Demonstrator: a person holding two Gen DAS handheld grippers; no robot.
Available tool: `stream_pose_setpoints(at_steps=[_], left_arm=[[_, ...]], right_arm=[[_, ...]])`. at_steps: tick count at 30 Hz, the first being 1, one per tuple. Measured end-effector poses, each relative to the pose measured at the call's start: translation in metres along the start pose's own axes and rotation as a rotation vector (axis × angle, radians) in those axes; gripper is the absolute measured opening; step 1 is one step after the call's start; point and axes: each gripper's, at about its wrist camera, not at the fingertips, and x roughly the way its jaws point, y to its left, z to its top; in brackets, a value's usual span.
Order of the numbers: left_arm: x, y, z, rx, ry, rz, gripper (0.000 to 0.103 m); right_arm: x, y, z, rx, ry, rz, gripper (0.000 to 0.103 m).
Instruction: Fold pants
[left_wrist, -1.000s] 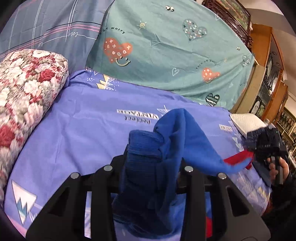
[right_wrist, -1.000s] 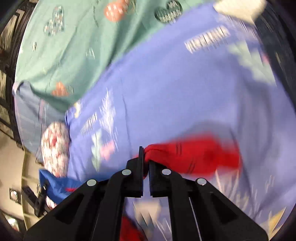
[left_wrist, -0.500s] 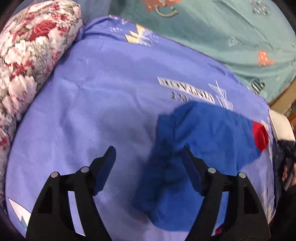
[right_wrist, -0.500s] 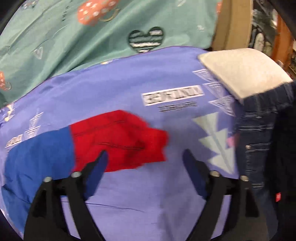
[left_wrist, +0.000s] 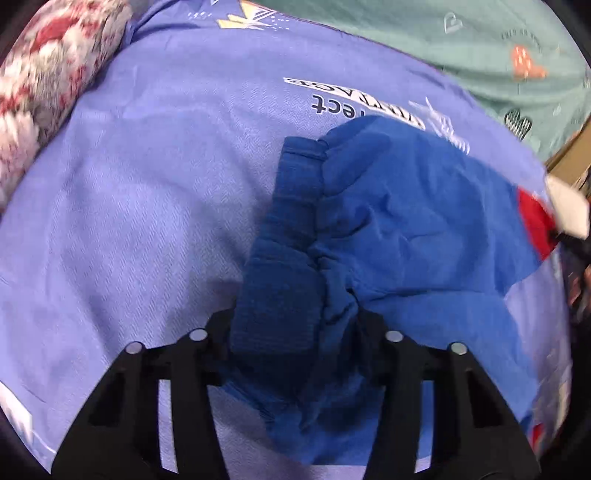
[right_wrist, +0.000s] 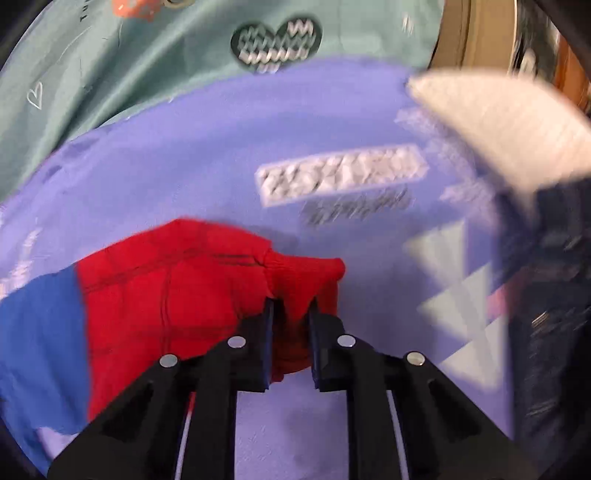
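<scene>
Left wrist view: purple bedsheet (left_wrist: 147, 221) fills most of the frame, with the pants (left_wrist: 406, 229) now lying spread on it, no longer bunched in the air as a second ago. Ribbed blue waistband (left_wrist: 284, 280) sits at the pants' near end, red cuff (right_wrist: 303, 280) at the far end. Both grippers let go half a second ago and are re-gripping: left gripper (left_wrist: 295, 332) jaws closing mid-width around the waistband, right gripper (right_wrist: 290, 332) jaws closing narrow on the cuff. Likely pants are laid out; first fold comes next.
</scene>
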Motion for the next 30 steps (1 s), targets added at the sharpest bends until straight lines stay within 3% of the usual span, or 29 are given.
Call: stream_pose_setpoints(at_steps=[1,3,4,7,8,9,12,14,17,19,20,21,23,24,28,30], left_arm=[[0.001,-0.002,0.001,0.003,0.004,0.01,0.05],[-0.002,-0.001,0.007,-0.02,0.012,0.008,0.056],[-0.008,0.003,0.01,-0.044,0.008,-0.005,0.058],[-0.042,0.014,0.006,-0.078,-0.067,-0.029,0.079],[-0.057,0.018,0.002,-0.079,-0.1,-0.026,0.083],[-0.075,0.022,-0.005,-0.079,-0.13,-0.035,0.084],[-0.103,0.028,-0.027,-0.083,-0.152,-0.06,0.085],[-0.114,0.031,-0.047,-0.089,-0.152,-0.078,0.086],[-0.118,0.03,-0.074,-0.096,-0.127,-0.107,0.086],[-0.113,0.027,-0.088,-0.099,-0.101,-0.122,0.086],[-0.111,0.027,-0.093,-0.1,-0.093,-0.124,0.086],[-0.11,0.027,-0.098,-0.104,-0.086,-0.124,0.086],[-0.105,0.027,-0.105,-0.131,-0.068,-0.13,0.086],[-0.105,0.028,-0.108,-0.145,-0.058,-0.137,0.086],[-0.109,0.031,-0.115,-0.146,-0.055,-0.117,0.086],[-0.108,0.036,-0.114,-0.159,-0.058,-0.12,0.086]], right_arm=[[0.002,-0.001,0.004,-0.009,0.02,-0.041,0.019],[0.006,-0.006,0.003,-0.002,0.101,-0.085,0.042],[-0.002,-0.008,0.0,0.008,0.104,-0.106,0.048],[-0.059,0.001,-0.027,-0.061,0.01,-0.053,0.054],[-0.08,0.008,-0.043,-0.106,0.01,0.025,0.062],[-0.105,0.018,-0.068,-0.166,0.037,0.172,0.072],[-0.165,0.049,-0.149,-0.353,0.17,0.579,0.075],[-0.202,0.07,-0.211,-0.523,0.189,0.706,0.076],[-0.22,0.09,-0.267,-0.672,0.234,0.764,0.076],[-0.217,0.106,-0.291,-0.738,0.228,0.726,0.076],[-0.211,0.109,-0.29,-0.724,0.233,0.729,0.07],[-0.205,0.11,-0.289,-0.693,0.242,0.735,0.051],[-0.196,0.107,-0.278,-0.645,0.292,0.771,0.028],[-0.198,0.103,-0.269,-0.639,0.273,0.766,0.018],[-0.243,0.052,-0.238,-0.553,0.088,0.685,0.017],[-0.261,0.002,-0.209,-0.446,-0.026,0.563,0.017]])
